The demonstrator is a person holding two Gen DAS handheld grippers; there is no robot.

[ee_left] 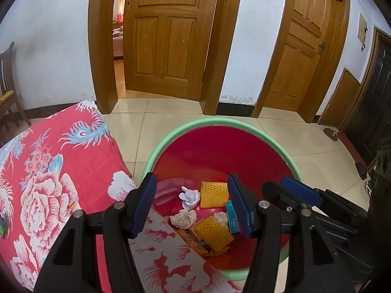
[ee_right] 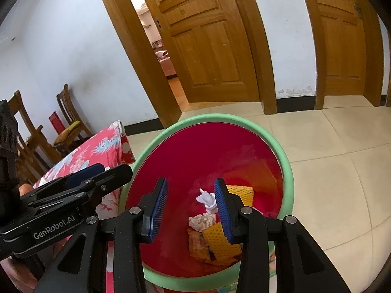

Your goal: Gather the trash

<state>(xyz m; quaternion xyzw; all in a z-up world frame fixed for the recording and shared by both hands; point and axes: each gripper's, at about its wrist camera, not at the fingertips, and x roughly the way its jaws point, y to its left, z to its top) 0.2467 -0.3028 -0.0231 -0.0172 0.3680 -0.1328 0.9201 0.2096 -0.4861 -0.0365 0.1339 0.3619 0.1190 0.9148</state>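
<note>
Jaws of left gripper (ee_left: 193, 205) and right gripper (ee_right: 190, 213) gape wide, empty, above bin (ee_right: 286, 161); crumpled tissue (ee_right: 206, 199), foam netting (ee_left: 213, 232): light, soft, pinch anywhere.

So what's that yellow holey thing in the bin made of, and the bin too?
The yellow pieces look like soft foam netting: a matte mesh of small holes that bends at the edges. The bin looks like smooth plastic with a pale green rim; its shiny red inside may be a thin bag liner.
</note>
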